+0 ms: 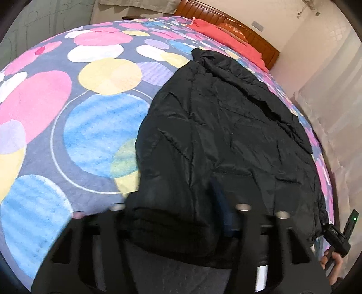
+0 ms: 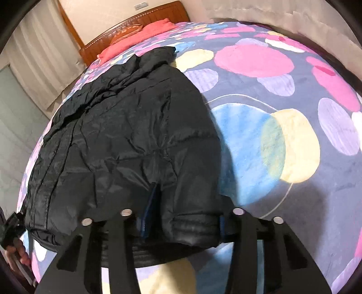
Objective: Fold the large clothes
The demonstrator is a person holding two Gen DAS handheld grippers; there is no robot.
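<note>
Two claws worked the near hem of the black jacket (image 1: 226, 126) at the bottom of each frame: the left claw (image 1: 181, 217) and the right claw (image 2: 181, 224) each looked clamped on the hem. Beyond them the jacket lay flat on the spotted bedspread (image 1: 67, 113), collar toward the headboard (image 1: 226, 20) at upper right. Judging by this, the first fold was starting, which would call for lifting the hem evenly toward the collar.

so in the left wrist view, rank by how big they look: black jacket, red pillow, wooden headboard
1. black jacket, by far the largest
2. red pillow and wooden headboard: similar in apparent size, both far away and fisheye-squeezed, so no sure order between them
</note>
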